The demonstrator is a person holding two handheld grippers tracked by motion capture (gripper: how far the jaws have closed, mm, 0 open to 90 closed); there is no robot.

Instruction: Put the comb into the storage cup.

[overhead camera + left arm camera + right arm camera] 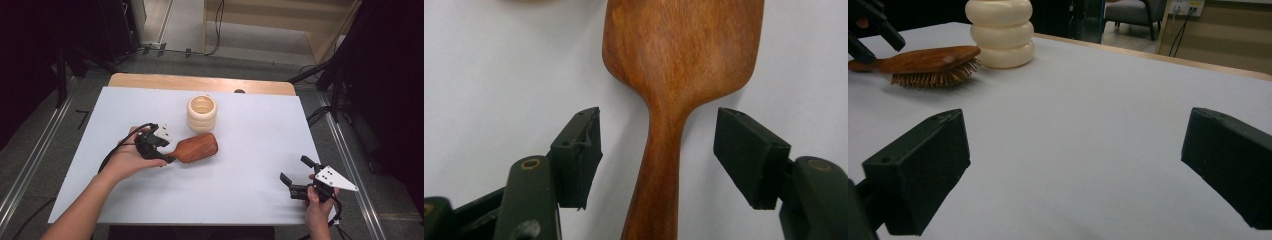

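Observation:
A wooden hairbrush lies bristles down on the white table sheet, handle pointing left. My left gripper is open with one jaw on each side of the handle. In the left gripper view the handle runs up between the jaws of the left gripper, with a gap on both sides. A cream ribbed cup stands just behind the brush head. My right gripper is open near the front right corner, with nothing in it. The right gripper view looks past the right gripper at the brush and cup.
The wooden table edge shows behind the sheet. Metal rails run along the floor on both sides, and cables lie at the right. Bare sheet stretches between the two grippers.

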